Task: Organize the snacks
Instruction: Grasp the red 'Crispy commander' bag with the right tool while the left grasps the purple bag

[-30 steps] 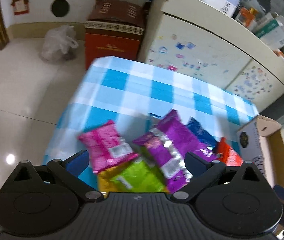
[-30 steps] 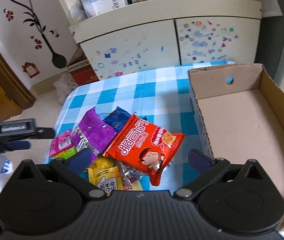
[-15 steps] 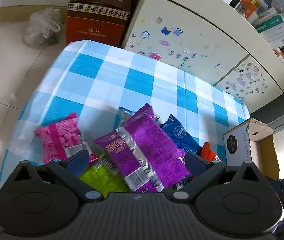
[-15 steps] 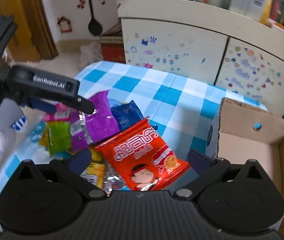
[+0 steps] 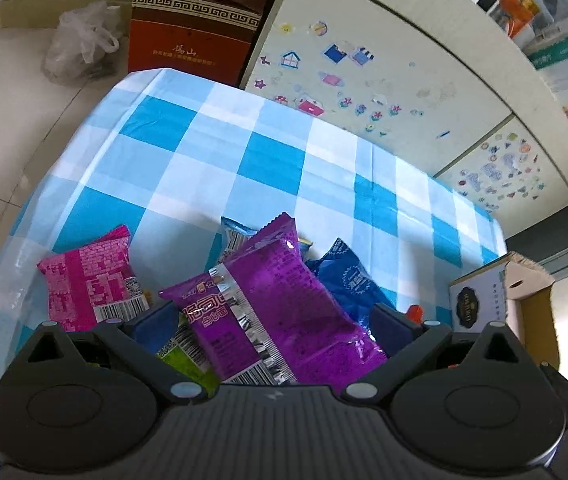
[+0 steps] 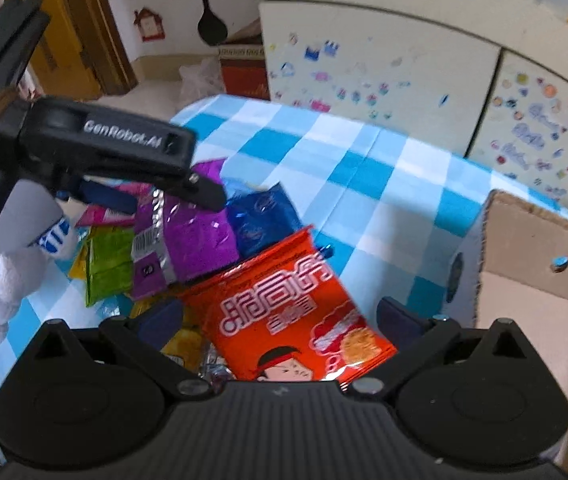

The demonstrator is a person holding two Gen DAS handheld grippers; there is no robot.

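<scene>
A pile of snack packets lies on the blue checked tablecloth (image 5: 212, 152). My left gripper (image 5: 272, 320) is open, its fingers either side of a purple packet (image 5: 276, 312); it also shows in the right wrist view (image 6: 188, 236), with the left gripper (image 6: 156, 196) over it. Beside it lie a pink packet (image 5: 92, 284), a green packet (image 6: 108, 264) and a blue packet (image 5: 347, 280). My right gripper (image 6: 280, 320) is open, its fingers either side of a red packet (image 6: 291, 316). An open cardboard box (image 6: 535, 320) stands to the right.
A white cabinet with stickers (image 5: 363, 72) stands behind the table. A red and brown carton (image 5: 200, 24) and a plastic bag (image 5: 80, 44) sit on the floor. The table's left edge (image 5: 40, 192) drops to the tiled floor.
My left gripper has moved in over the purple packet, which now lies between its fingers. My right gripper has swung left and closer to the red packet.
</scene>
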